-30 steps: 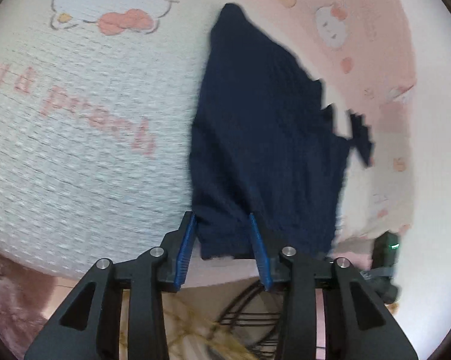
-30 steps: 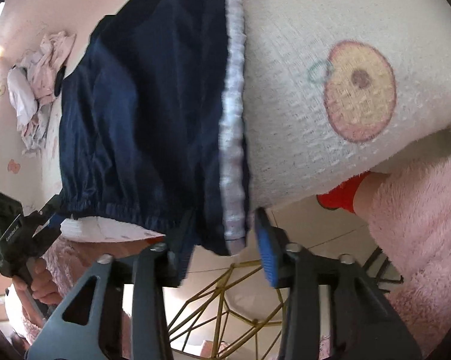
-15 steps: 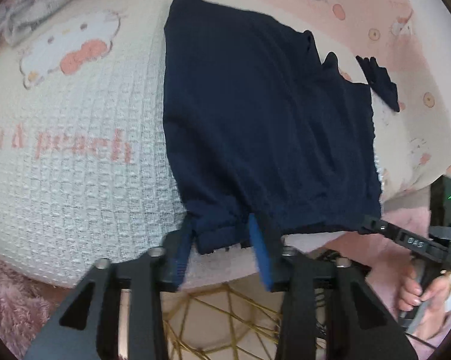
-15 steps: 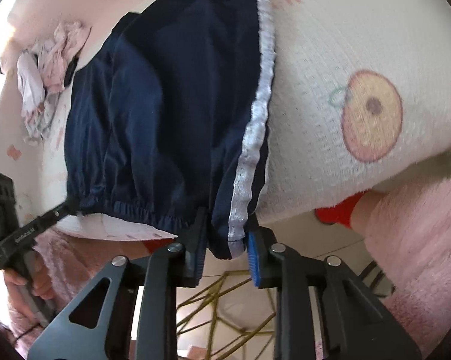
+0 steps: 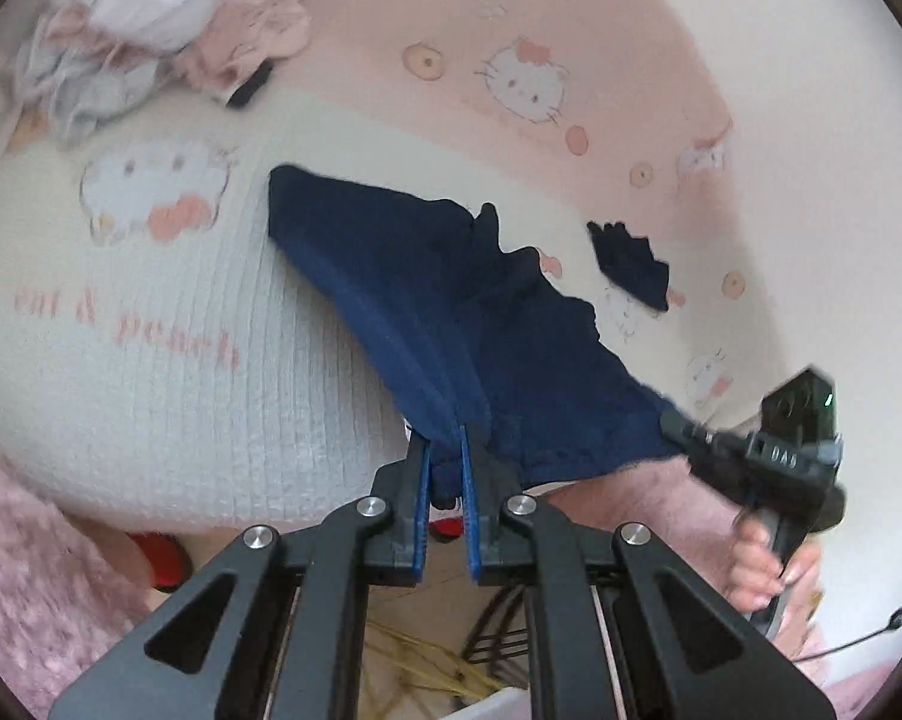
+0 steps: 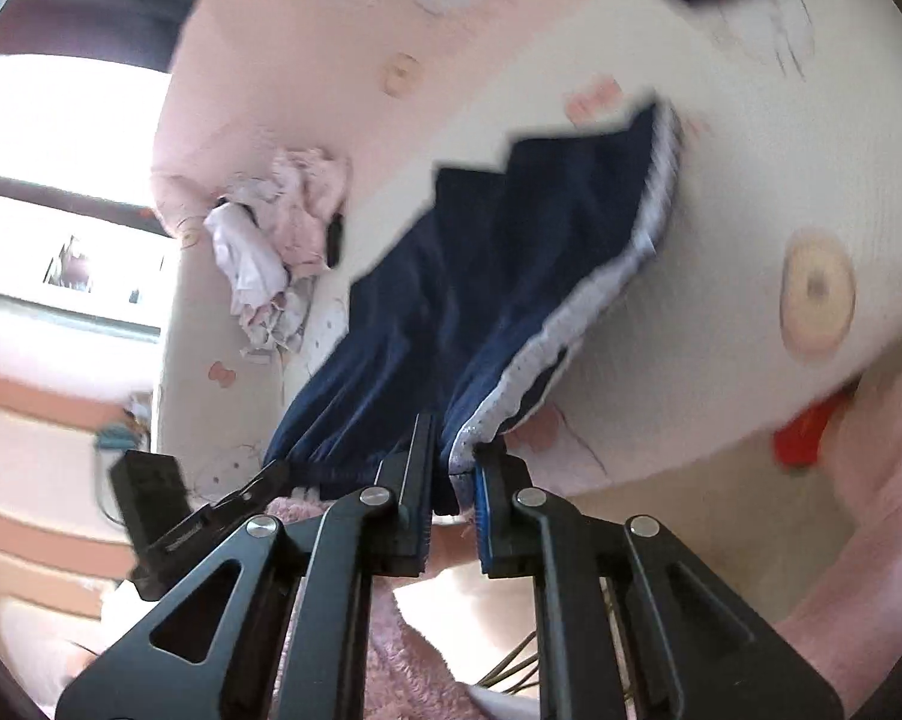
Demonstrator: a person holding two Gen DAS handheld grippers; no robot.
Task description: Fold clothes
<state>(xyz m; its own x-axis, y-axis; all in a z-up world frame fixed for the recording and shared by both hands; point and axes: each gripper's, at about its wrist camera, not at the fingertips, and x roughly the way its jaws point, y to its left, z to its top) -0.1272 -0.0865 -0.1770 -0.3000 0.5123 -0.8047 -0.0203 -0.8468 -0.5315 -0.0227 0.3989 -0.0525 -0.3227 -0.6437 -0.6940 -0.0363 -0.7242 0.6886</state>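
Navy shorts (image 5: 451, 300) now lifted by the waistband off the blanket (image 5: 150, 360), far hems trailing on it; 0.5 s ago they lay flat. L gripper (image 5: 444, 468) and R gripper (image 6: 454, 474) both clamped on waistband corners. Prob carrying the near edge over for a fold. Laundry pile (image 5: 138, 42) behind.

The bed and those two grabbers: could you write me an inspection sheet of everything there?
Surface: blanket, cream, cartoon cat prints, over a pink sheet.
Job's things: navy shorts, white side stripe, waistband lifted off the blanket, far end resting on it.
Clutter: crumpled clothes pile; small dark cloth.
Grippers: left gripper and right gripper each shut on the waistband.
Cables: thin dark cable low at the right.
Surroundings: bright window; red slipper on the floor.
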